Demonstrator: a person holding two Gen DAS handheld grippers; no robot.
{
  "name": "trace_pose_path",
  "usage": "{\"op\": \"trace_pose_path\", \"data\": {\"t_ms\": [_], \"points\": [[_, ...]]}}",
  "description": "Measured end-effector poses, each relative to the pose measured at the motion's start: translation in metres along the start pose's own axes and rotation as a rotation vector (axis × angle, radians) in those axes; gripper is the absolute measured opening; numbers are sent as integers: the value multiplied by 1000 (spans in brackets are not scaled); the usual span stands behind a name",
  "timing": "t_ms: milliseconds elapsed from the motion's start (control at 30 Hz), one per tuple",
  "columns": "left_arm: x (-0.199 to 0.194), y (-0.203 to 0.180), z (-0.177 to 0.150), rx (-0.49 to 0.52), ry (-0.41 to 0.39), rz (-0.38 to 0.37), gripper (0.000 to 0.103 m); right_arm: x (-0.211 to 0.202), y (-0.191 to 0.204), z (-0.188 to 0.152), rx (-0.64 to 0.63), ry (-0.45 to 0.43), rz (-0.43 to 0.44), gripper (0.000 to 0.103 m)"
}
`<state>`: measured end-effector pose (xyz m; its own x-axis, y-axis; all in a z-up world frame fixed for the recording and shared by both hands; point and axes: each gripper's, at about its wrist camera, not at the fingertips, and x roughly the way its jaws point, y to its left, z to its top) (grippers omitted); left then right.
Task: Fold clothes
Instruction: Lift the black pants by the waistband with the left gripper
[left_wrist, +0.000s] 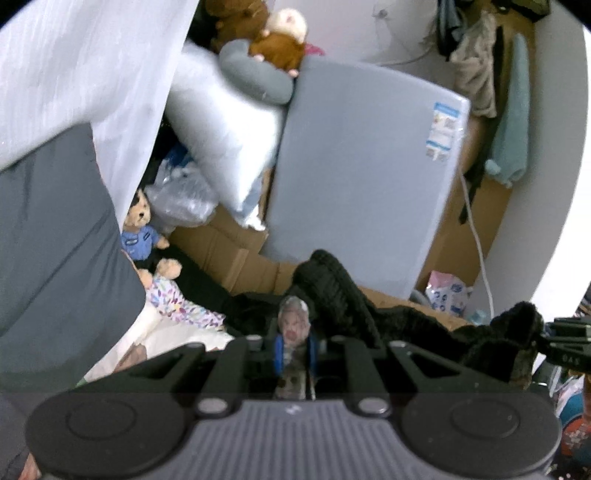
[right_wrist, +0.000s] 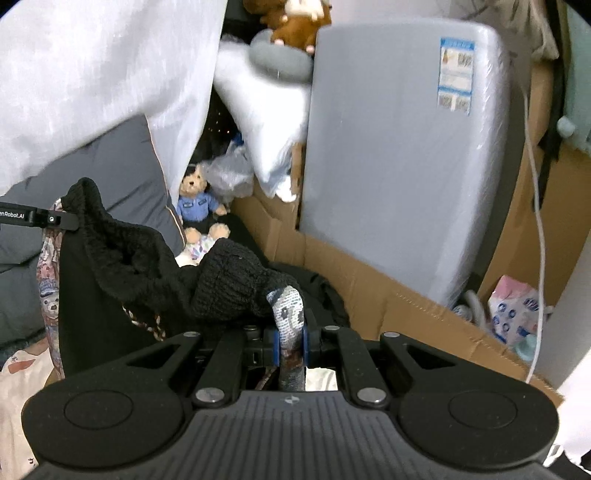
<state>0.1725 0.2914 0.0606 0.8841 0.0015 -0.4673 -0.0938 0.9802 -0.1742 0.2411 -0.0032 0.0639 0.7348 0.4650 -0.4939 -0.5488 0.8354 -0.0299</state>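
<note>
A black knit garment (left_wrist: 332, 291) with a printed, patterned lining hangs in the air between both grippers. In the left wrist view my left gripper (left_wrist: 293, 350) is shut on a patterned edge of it, and the knit stretches right to my right gripper (left_wrist: 561, 343) at the frame edge. In the right wrist view my right gripper (right_wrist: 290, 341) is shut on another patterned edge of the garment (right_wrist: 229, 284). The cloth sags leftward to my left gripper (right_wrist: 55, 219), which pinches the far corner. The garment's lower part is hidden below the grippers.
Ahead stands a grey plastic-wrapped mattress (right_wrist: 399, 155) against flattened cardboard (right_wrist: 369, 291). A teddy bear in a blue uniform (right_wrist: 197, 206), a white pillow (left_wrist: 225, 129), a white curtain (left_wrist: 92, 74) and a grey duvet (left_wrist: 55, 229) lie left. A white cable (right_wrist: 539, 221) hangs right.
</note>
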Motion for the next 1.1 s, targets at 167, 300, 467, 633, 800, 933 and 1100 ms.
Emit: {"op": "trace_pose_path", "data": {"t_ms": [167,300,467,633,800,933,1100], "points": [[-33,-21,9,6,-50,-12,13,-46,-2,4,1,-58,0,11],[-64,-37,17,13,-120,-35,13,-82,2,9,-14,-104,4,11],[-96,-56,20,15,-159,-81,13,-129,12,9,-80,-160,-1,11],[-124,-72,15,25,-186,-137,13,-178,19,-3,-118,-202,6,10],[-149,-82,7,18,-204,-192,13,-222,25,-14,-132,-223,20,10],[-176,-95,1,61,-236,-221,13,-253,28,-18,-136,-235,37,10],[-213,-115,-1,115,-285,-238,12,-295,32,-20,-147,-273,62,10]]}}
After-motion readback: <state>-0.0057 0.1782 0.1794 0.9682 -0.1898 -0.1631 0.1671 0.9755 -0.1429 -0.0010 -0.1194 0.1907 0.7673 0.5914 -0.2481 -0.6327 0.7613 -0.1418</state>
